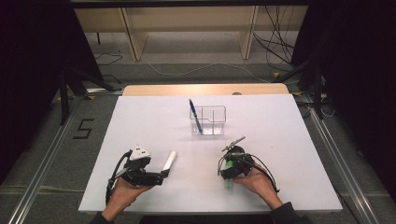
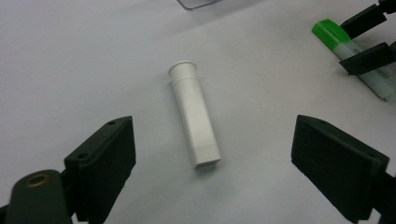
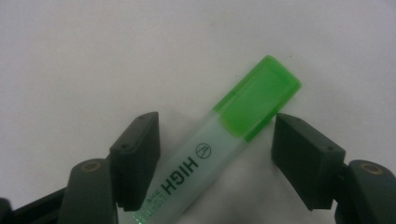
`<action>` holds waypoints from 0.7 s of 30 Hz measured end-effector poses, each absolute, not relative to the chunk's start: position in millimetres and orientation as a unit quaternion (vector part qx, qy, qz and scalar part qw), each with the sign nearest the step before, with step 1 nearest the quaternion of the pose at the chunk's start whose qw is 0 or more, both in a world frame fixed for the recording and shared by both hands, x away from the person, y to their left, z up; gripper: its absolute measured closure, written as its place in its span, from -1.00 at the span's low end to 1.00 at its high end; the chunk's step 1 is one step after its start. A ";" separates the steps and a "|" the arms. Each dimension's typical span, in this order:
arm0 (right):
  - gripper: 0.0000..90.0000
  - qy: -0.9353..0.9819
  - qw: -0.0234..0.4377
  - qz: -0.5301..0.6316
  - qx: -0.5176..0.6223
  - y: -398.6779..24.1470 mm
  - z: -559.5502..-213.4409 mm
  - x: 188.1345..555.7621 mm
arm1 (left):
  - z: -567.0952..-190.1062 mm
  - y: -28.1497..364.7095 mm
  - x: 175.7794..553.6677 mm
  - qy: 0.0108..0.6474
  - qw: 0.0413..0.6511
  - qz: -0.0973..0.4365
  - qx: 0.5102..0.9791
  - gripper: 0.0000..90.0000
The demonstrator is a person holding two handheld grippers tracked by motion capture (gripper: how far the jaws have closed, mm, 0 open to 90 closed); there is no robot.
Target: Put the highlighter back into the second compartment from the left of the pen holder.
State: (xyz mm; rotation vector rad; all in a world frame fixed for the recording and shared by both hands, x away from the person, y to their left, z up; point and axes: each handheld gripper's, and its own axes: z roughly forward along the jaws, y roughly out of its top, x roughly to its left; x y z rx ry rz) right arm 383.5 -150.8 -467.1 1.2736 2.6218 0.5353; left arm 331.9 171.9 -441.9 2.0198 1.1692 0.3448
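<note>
Where it stands upright, the clear organizer (image 1: 208, 120) holds a blue pen (image 1: 195, 116).

The highlighter (image 3: 215, 154) bears the word "HIGH" in dark capitals along its clear barrel, beside a small circled logo mark; a smaller line beneath is too blurred to read. The floor (image 1: 56, 140) carries a black "5" (left of the counter (image 1: 140, 116)).

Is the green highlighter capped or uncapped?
Capped: the green cap sits flush on the highlighter lying flat between the right tool jaws.
</note>
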 end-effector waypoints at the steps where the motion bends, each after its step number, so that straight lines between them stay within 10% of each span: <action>1: -0.18 0.882 0.088 0.178 0.428 -150.9 -466.7 384.1 | -442.1 172.0 332.0 0.458 0.381 0.135 0.792 -0.70; 21: 0.37 0.894 0.067 0.146 0.419 -157.7 -460.2 400.3 | -443.1 170.2 332.0 0.454 0.378 0.134 0.795 -0.70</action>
